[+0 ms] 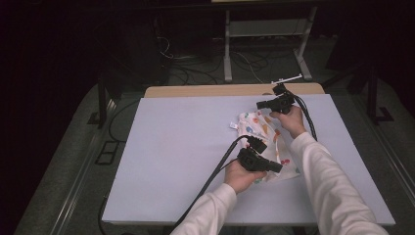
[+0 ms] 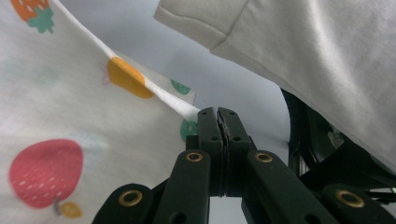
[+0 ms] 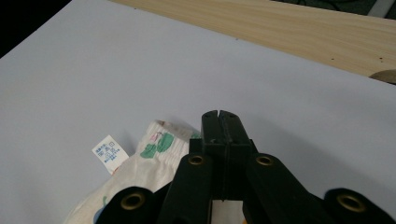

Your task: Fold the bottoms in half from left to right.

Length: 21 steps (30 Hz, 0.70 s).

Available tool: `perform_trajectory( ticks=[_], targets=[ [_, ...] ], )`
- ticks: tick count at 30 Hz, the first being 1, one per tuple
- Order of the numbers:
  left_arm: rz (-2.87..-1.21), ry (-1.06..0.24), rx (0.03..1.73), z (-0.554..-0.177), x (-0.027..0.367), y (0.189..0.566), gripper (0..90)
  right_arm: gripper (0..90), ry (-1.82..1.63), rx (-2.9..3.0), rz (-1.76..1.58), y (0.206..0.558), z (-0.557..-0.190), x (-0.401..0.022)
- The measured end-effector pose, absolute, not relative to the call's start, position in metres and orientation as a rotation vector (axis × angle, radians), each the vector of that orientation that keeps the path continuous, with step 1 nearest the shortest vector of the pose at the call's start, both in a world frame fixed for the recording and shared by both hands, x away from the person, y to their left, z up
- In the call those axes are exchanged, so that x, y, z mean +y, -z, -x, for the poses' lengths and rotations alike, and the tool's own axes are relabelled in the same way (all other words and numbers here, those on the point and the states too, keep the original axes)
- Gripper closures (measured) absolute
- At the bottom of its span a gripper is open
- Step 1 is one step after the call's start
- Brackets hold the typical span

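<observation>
A white cloth (image 1: 254, 128) printed with fruit lies on the right half of the pale mat (image 1: 176, 147). My left gripper (image 1: 278, 167) is over its near corner, pointing right. In the left gripper view the jaws (image 2: 218, 114) are pressed together, and a lifted hem of the cloth (image 2: 70, 102) runs taut up to their tip, so they look pinched on it. My right gripper (image 1: 259, 105) hovers at the cloth's far edge, pointing left. Its jaws (image 3: 218, 115) are shut with nothing seen between them, and the cloth (image 3: 154, 158) with its small white label (image 3: 109, 153) lies just below.
A white sleeve (image 2: 303, 56) of the other arm crosses close above the left gripper. A wooden table edge (image 1: 205, 90) borders the mat at the far side. Black cable (image 1: 215, 171) trails from the left gripper toward the near edge. A metal frame (image 1: 227, 49) and floor cables stand beyond.
</observation>
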<state>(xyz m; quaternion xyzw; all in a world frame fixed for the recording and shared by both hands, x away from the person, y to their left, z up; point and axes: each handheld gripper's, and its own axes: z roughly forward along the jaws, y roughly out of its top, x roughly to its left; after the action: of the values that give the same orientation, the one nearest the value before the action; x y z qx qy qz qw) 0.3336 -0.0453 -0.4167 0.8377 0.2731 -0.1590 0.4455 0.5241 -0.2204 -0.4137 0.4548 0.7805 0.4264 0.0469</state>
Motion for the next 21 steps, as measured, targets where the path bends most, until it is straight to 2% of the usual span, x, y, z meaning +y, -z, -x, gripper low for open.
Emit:
perform_trajectory(
  ticks=[21],
  targets=[
    [-2.061,0.419,0.743,-0.344,-0.083,0.43,88.8,89.0,-1.275,2.39,-1.408,0.422,-0.53,-0.224]
  ],
)
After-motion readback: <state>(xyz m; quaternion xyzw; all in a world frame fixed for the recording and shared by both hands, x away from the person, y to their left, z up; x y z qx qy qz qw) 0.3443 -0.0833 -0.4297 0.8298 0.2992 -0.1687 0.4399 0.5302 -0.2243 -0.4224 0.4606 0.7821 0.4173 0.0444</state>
